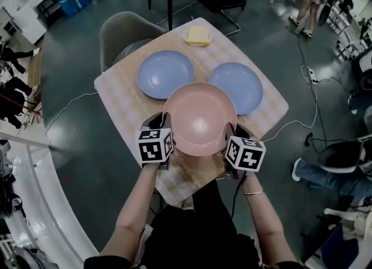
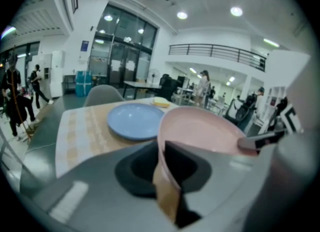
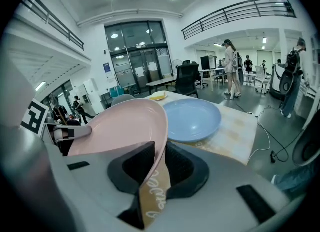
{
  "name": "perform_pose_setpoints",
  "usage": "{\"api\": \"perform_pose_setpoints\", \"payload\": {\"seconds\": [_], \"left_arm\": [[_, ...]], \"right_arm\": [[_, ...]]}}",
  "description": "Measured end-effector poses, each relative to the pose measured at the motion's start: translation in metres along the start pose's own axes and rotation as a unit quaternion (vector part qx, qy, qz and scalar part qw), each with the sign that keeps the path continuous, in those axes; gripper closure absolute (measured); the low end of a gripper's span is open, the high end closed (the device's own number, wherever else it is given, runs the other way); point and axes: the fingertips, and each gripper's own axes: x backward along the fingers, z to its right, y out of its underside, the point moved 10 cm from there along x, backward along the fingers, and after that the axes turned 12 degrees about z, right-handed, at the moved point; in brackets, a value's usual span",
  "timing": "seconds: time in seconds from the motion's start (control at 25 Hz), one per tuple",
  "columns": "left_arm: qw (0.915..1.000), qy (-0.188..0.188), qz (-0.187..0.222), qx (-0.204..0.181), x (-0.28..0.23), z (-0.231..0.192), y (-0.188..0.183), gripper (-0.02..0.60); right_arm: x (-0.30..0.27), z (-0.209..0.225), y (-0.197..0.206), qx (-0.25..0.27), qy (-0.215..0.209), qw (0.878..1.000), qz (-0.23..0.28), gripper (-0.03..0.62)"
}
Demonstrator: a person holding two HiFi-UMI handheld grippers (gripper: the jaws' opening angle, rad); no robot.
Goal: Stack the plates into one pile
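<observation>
The left gripper (image 1: 163, 124) and the right gripper (image 1: 232, 132) each pinch an opposite rim of the round pink plate (image 1: 199, 117), held over the beige checked table (image 1: 116, 94). Beyond it, the left round blue plate (image 1: 165, 73) and the right round blue plate (image 1: 236, 87) lie flat, side by side and apart.

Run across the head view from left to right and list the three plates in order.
left blue plate → pink plate → right blue plate. The yellow item at the table's far edge is left out: it lines up with the pink plate.
</observation>
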Motion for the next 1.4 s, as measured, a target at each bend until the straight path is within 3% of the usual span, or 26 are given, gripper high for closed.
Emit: {"api": "perform_pose_setpoints", "payload": {"seconds": [0.4, 0.8, 1.4], "left_arm": [[0.9983, 0.057, -0.004, -0.014, -0.053, 0.042, -0.023, 0.54], [0.9956, 0.09, -0.013, -0.022, -0.12, 0.084, -0.036, 0.541], [0.9941, 0.095, -0.035, -0.038, -0.207, 0.106, -0.04, 0.541]], "right_arm": [[0.004, 0.046, -0.019, -0.017, 0.051, 0.998, 0.015, 0.53], [-0.02, 0.103, -0.039, -0.031, 0.088, 0.996, 0.014, 0.528], [-0.084, 0.155, -0.053, -0.03, 0.1, 0.994, -0.01, 0.522]]}}
